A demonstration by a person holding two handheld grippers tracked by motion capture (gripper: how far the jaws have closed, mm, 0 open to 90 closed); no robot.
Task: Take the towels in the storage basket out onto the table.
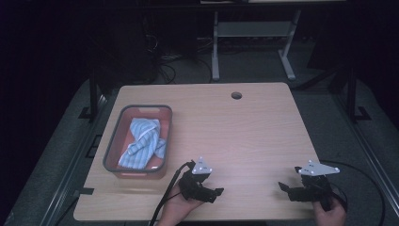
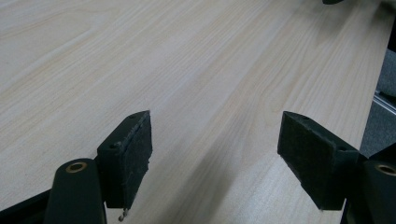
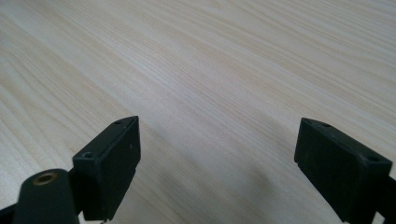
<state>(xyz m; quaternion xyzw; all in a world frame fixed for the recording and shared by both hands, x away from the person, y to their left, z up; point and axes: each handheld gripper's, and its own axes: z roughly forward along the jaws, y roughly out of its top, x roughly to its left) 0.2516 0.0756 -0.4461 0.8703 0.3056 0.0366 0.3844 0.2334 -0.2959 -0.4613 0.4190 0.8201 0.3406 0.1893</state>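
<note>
Both grippers, left (image 1: pixel 217 192) & right (image 1: pixel 282 186), jaws wide open, empty, w/ striped cloth (image 1: pixel 143 143) in bin (image 1: pixel 109 149).

My left claw (image 1: pixel 212 192) sits low near me, jaws spread wide with nothing between them. My right claw (image 1: pixel 285 187) is well apart from it, jaws equally wide and empty.

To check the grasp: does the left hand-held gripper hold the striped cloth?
No, the left hand-held gripper is open over bare table; the striped cloth lies in the basket.
</note>
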